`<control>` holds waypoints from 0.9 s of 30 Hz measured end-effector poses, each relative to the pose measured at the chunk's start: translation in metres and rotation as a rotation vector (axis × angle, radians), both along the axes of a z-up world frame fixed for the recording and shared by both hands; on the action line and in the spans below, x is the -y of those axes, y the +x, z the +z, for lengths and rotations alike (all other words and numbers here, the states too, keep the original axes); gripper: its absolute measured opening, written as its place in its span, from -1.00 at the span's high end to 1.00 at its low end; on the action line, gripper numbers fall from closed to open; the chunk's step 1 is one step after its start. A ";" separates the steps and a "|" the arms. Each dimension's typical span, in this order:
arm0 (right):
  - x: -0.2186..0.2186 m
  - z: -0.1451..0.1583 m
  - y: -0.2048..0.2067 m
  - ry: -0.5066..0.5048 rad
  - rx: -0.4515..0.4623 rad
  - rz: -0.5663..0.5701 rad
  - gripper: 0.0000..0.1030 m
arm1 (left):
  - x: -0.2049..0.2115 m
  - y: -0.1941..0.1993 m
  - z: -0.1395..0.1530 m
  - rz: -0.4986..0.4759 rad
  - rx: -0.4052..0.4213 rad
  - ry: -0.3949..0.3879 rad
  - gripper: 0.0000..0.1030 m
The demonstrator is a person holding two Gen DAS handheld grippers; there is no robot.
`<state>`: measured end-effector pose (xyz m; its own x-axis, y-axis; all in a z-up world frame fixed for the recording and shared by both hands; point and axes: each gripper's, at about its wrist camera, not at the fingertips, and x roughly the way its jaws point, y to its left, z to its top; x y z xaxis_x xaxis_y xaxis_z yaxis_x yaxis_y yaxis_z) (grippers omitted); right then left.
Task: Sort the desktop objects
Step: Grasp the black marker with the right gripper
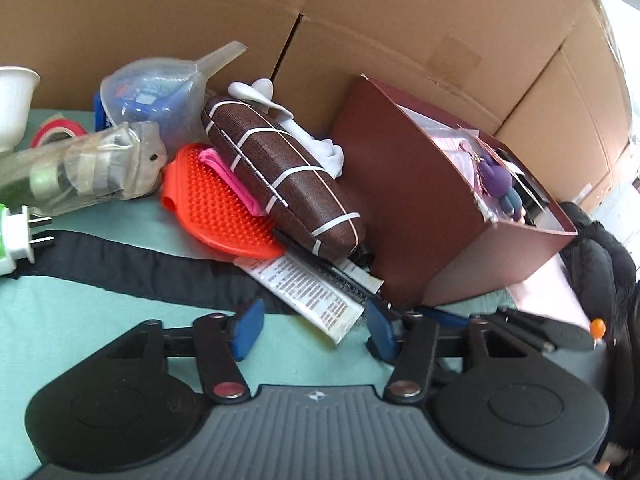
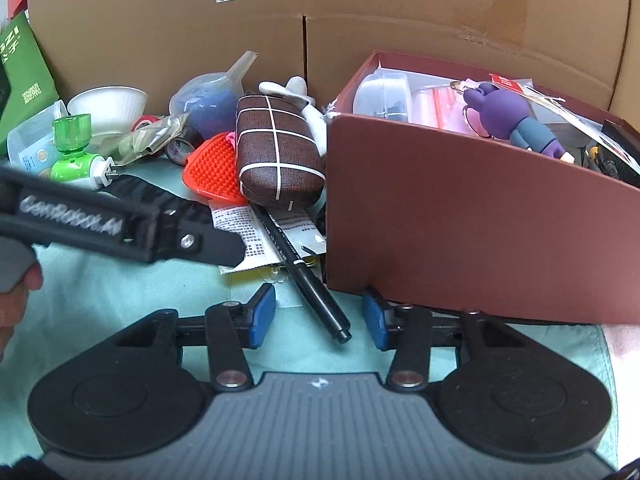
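The black pen lies on the green cloth just left of the maroon box, its capped end between the right gripper's blue pads, which stand apart and do not touch it. Left of the box, the brown glasses case rests on the pen's far end beside the orange brush. The left gripper, jaws apart, straddles a printed packet near the box's front corner.
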<state>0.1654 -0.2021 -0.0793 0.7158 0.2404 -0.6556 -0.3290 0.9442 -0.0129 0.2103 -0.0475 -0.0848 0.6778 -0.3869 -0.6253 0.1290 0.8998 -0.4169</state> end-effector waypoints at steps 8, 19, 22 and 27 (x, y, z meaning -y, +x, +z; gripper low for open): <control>-0.008 0.002 -0.008 -0.016 0.012 0.031 0.60 | 0.008 0.006 0.000 0.064 0.000 0.064 0.73; -0.013 0.005 -0.044 -0.037 0.009 0.093 0.83 | -0.012 -0.031 0.001 0.026 0.013 0.051 1.00; -0.011 0.006 -0.056 -0.045 -0.007 0.104 0.83 | -0.011 -0.044 0.003 0.001 0.013 0.063 1.00; -0.007 0.010 -0.074 -0.045 -0.008 0.112 0.79 | -0.008 -0.035 0.004 0.049 0.007 0.049 0.78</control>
